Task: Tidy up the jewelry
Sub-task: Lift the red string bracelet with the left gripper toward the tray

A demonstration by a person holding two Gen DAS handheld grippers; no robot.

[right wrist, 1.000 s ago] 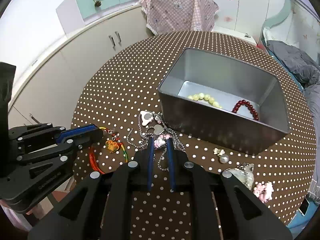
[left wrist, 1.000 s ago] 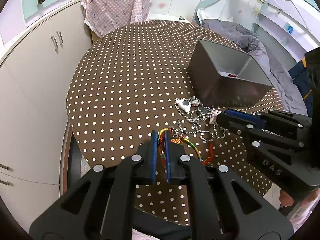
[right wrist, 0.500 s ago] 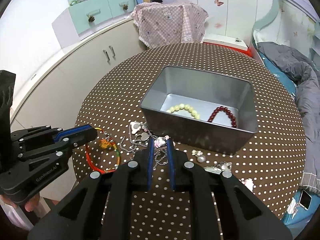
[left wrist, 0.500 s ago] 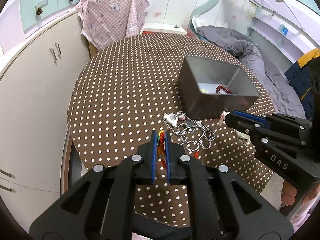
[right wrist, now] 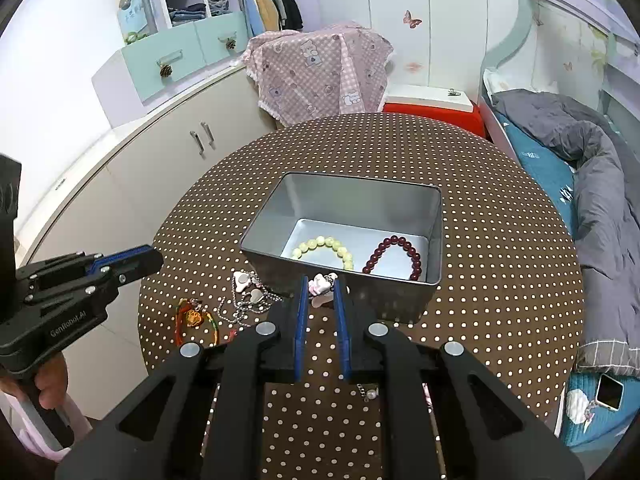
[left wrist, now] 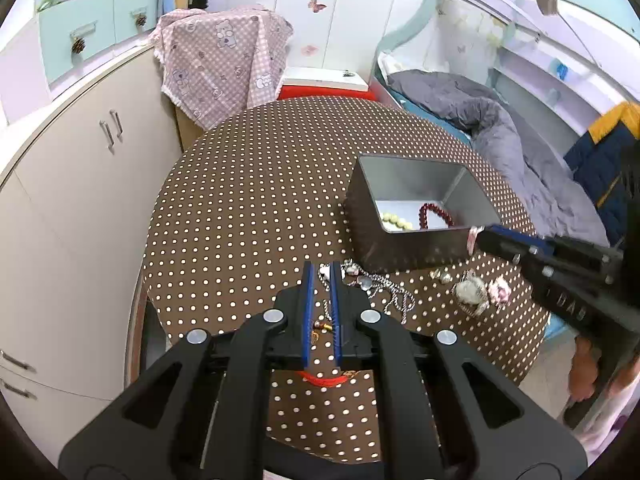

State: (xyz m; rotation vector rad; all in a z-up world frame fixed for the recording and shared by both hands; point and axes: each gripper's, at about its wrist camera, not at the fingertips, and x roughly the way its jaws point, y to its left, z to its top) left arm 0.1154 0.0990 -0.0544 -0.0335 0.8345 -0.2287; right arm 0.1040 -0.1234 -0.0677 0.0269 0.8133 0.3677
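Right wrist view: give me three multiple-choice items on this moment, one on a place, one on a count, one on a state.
1. Where does the dark red bracelet lie? A on the tablecloth; B in the metal tin; C on the floor.
2. How many bead bracelets are in the tin? A one; B two; C four.
3. The right gripper is: A wide open and empty; B shut on the pink charm; C shut on a spoon.
Answers: B, it lies on the tin's floor; B, the dark red one and a pale green bracelet; B, the charm sits pinched between its pads.
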